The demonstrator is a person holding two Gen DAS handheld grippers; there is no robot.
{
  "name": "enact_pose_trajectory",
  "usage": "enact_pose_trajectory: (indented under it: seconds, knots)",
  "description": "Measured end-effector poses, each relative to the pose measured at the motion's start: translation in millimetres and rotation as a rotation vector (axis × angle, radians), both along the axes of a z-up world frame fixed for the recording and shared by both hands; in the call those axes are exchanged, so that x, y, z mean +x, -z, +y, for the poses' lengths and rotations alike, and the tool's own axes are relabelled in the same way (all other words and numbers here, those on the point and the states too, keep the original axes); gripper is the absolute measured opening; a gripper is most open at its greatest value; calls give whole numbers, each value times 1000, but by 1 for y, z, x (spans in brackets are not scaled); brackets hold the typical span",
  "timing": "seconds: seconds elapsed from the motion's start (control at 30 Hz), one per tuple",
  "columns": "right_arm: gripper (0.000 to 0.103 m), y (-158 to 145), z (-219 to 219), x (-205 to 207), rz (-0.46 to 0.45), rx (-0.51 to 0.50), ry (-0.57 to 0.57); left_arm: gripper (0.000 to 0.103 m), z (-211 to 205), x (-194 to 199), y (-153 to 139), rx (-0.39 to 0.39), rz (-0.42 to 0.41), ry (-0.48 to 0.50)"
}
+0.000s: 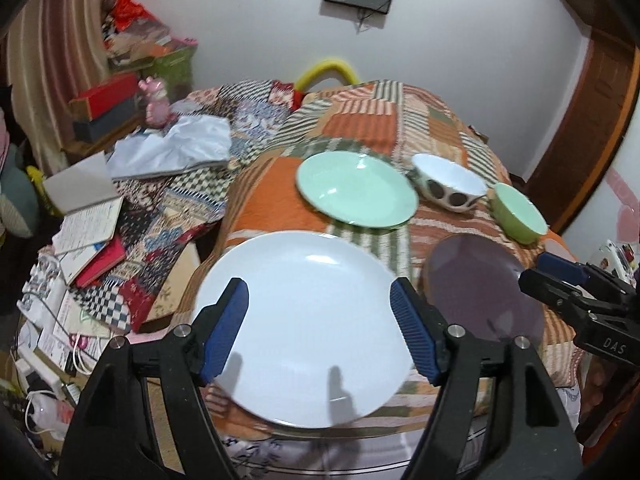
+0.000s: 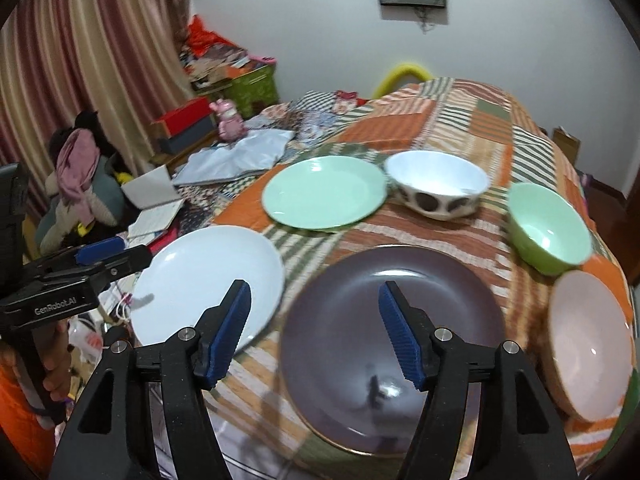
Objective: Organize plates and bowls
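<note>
Patchwork quilt (image 2: 460, 120), soft and uneven, covers the surface where all the dishes lie. Nearest, the white plate (image 1: 304, 340) sits left of the dark plate (image 2: 392, 344); both look glazed, rigid, slippery and breakable, probably best pinched at the thin rim. Beyond them lie a mint plate (image 2: 324, 194), a spotted bowl (image 2: 438, 190), a green bowl (image 2: 550, 226) and, near right, a pinkish bowl (image 2: 590, 344). The left gripper (image 1: 320, 320) hangs open over the white plate, the right gripper (image 2: 316, 322) open over the dark one, neither holding anything. Books and a striped curtain (image 2: 100, 60) crowd the left.
</note>
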State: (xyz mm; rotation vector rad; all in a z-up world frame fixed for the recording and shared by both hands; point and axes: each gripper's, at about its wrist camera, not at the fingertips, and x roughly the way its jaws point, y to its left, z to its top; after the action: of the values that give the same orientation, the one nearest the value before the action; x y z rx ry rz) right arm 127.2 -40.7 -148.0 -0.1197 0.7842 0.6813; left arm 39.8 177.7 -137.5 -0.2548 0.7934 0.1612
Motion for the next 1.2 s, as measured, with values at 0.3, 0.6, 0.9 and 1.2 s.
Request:
enact_pose_trajectory:
  seconds: [0.3,0.6,0.9,1.2]
  knots:
    - [63,27,44,14,73,-53,-77,73,38,0,28,-35,68,-34]
    - [38,55,72,37,185,-106,-139,64,67,2,55,-81,125,-51]
    - [31,70,79,45,221,-166,-135,40,79,6,73,-140,153,-36]
    - [28,73,88,50,237,-172,-108,26,83,6,78,-137,151,-36]
